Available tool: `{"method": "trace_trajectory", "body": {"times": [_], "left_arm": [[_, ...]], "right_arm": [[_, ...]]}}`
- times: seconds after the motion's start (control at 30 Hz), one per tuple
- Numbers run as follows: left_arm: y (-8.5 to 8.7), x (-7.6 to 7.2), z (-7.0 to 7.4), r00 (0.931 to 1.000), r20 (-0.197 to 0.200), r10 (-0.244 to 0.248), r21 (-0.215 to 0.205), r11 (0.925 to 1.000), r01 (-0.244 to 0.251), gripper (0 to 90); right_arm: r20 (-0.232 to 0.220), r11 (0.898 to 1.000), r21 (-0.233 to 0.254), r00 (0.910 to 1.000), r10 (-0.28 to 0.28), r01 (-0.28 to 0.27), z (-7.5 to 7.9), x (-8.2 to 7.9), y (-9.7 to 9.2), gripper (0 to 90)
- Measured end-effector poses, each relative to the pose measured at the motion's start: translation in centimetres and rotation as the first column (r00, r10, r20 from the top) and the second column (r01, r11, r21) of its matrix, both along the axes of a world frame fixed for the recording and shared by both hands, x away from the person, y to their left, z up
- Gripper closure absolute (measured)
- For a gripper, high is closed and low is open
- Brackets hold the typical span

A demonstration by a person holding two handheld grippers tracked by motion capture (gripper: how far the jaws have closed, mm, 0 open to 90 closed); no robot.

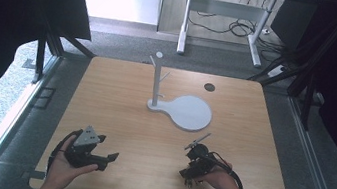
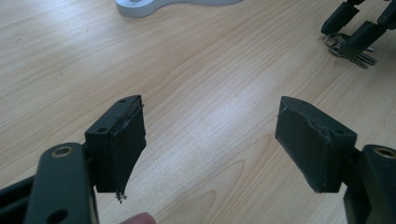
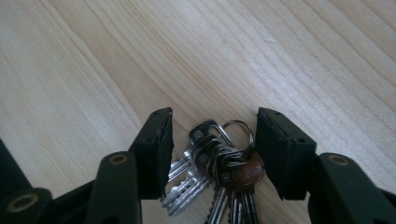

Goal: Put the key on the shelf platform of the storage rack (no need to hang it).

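a wooden table (image 1: 123, 113) carries a white stand (image 1: 189, 112) well beyond its middle: a flat round base with a thin upright post (image 1: 156, 80) rising from the narrow end, short pegs branching off near the top. everything else is placed here against that stand

the bunch of keys (image 3: 219, 168) lies flat on the table, on the near side of the stand and a little to the right of it, well apart from the base. in the right gripper view several silver keys and one with a dark brown head fan out from a metal ring (image 3: 238, 128), which points away from the camera

the right gripper (image 3: 212, 156) sits low over the keys, on the near right of the stand. its jaws stand apart, one on each side of the bunch, with a gap showing between each pad and the metal; they are not clamped on anything. in the high view the right hand (image 1: 217, 177) holds it from the near edge of the table

the left gripper (image 2: 210, 149) is on the near left of the stand, well apart from it, held in the left hand (image 1: 65, 165). its jaws are spread wide with bare wood between them, holding nothing. in its view the edge of the stand's base shows at the top, and the right gripper and keys at the upper right

beyond the stand to the right, a small dark round hole (image 1: 209, 87) marks the table top
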State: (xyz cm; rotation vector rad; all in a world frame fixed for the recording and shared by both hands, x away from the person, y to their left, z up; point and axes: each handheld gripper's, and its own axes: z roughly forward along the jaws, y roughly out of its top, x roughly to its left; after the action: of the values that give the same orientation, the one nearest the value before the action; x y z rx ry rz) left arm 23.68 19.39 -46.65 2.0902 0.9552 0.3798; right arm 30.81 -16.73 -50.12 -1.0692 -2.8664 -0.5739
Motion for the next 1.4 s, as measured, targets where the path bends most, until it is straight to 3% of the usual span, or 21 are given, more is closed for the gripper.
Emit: {"method": "trace_trajectory", "body": {"times": [0.33, 0.87, 1.2, 1.4], "left_arm": [[0.12, 0.09, -0.04, 1.0, 0.0, 0.001, 0.001, 1.0, -0.001, 24.5], [0.18, 0.1, -0.06, 1.0, -0.001, 0.005, -0.003, 1.0, -0.005, 24.5], [0.22, 0.12, -0.06, 1.0, -0.001, 0.007, 0.0, 1.0, -0.007, 24.5], [0.29, 0.13, -0.05, 1.0, 0.0, 0.008, 0.001, 1.0, -0.008, 24.5]], "right_arm": [[-0.006, 1.0, 0.009, 0.9999, 0.013, -0.012, 0.33, -0.2, 0.39, 54.3], [-0.024, 1.0, -0.021, 0.9997, 0.0, 0.0, 0.31, 0.39, 0.28, 77.9], [-0.025, 0.999, -0.038, 0.9996, 0.017, -0.018, 0.45, 0.24, 0.39, 87.3], [-0.022, 0.998, -0.056, 0.9994, 0.028, -0.029, 0.5, 0.14, 0.57, 87.7]]}}
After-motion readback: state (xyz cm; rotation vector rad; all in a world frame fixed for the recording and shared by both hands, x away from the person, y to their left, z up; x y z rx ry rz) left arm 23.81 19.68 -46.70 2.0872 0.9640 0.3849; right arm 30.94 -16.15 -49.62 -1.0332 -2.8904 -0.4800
